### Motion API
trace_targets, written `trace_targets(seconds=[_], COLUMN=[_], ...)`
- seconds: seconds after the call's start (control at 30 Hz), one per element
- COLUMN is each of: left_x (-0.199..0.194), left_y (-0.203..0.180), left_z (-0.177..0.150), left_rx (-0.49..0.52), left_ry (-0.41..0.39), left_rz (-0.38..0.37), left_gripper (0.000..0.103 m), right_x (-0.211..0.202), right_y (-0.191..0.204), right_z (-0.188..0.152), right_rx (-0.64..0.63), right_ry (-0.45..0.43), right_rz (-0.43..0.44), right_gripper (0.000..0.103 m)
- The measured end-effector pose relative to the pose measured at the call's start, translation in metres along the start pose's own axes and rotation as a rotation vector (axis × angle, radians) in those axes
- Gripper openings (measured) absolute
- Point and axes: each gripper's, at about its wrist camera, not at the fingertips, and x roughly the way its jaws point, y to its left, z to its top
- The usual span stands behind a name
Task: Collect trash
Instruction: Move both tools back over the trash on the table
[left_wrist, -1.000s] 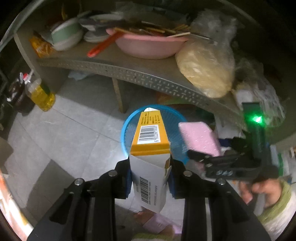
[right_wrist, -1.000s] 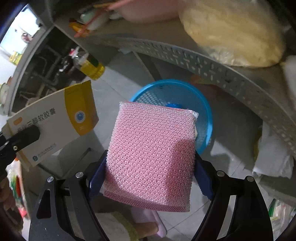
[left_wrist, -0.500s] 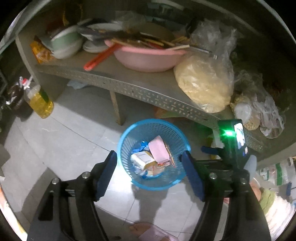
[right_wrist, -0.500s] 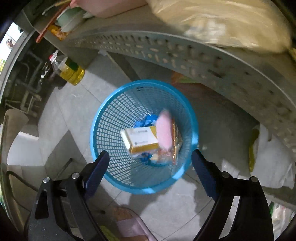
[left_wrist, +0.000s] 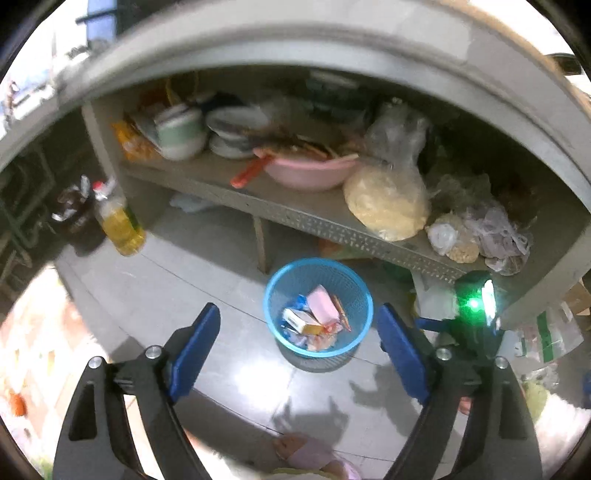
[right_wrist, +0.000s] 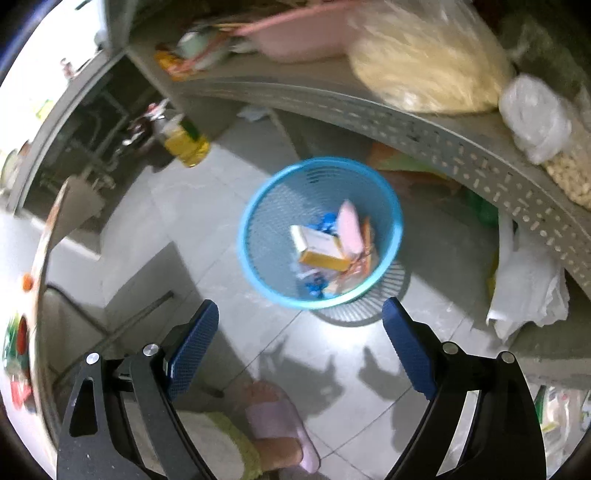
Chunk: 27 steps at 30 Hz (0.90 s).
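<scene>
1. Two grippers, both above the blue basket (left_wrist: 317, 325) and pointing down toward it. Left gripper (left_wrist: 298, 345): jaws opening, blue pads spread wide, nothing between them. Right gripper (right_wrist: 300, 345): pads released and wide apart, nothing held; in the left wrist view its body shows to the right of the basket with a green light lit.
2. One blue basket (right_wrist: 320, 232), mesh-walled, round, standing upright on the pale tiled floor (left_wrist: 207, 280), just in front of the grey shelf (left_wrist: 295, 218).
3. Contents of the basket: one white-and-orange carton (right_wrist: 320, 248) lying on its side near the middle; one pink sponge (right_wrist: 350, 228) leaning on edge just right of the carton, touching it; blue scraps (right_wrist: 325, 220) behind and below these; orange wrappers (right_wrist: 364, 254) at the right wall of the basket.
4. Above and behind the basket, on the shelf: one pink basin (left_wrist: 308, 171), one red utensil (left_wrist: 249, 173) beside it, one clear bag of pale yellow contents (left_wrist: 388, 203), stacked bowls and plates (left_wrist: 207, 133), further small bags (left_wrist: 476, 236) at the right end.
5. Left of the basket, well apart on the floor: one bottle of yellow oil (left_wrist: 120, 223), one dark bottle (left_wrist: 75, 221) beside it.
6. Right of the basket, under the shelf: white crumpled plastic (right_wrist: 524, 288).
7. Nearer than the basket, at the bottom edge: a person's foot in a pink slipper (right_wrist: 277, 417).
</scene>
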Motion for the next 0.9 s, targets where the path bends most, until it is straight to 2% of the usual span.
trace_targets(seconds=[0.17, 0.27, 0.4, 0.5, 0.6, 0.9], left_x=[-0.058, -0.094, -0.138, -0.163, -0.19, -0.25], left_y=[0.019, 0.036, 0.056, 0.072, 0.088, 0.123], left_z=[-0.032, -0.055, -0.095, -0.126, -0.163, -0.264], left_rx=[-0.101, -0.176, -0.266, -0.324, -0.378, -0.587], left_ry=[-0.065, -0.109, -0.156, -0.16, -0.197, -0.223], left_rz=[-0.032, -0.008, 0.096, 0.181, 0.274, 0.395], left_gripper=[0.087, 0.088, 0.091, 0.093, 0.097, 0.097], right_x=[-0.046, -0.073, -0.102, -0.107, -0.107, -0.108], right_y=[0.041, 0.064, 0.106, 0.143, 0.176, 0.282], right_z=[-0.001, 0.0, 0.002, -0.002, -0.012, -0.055], right_rx=[-0.106, -0.158, -0.274, -0.37, -0.449, -0.714], right_ry=[-0.097, -0.162, -0.223, -0.225, -0.216, -0.189], right_rz=[-0.001, 0.004, 0.018, 0.023, 0.026, 0.078], right_gripper=[0.089, 0.092, 0.095, 0.095, 0.095, 0.095])
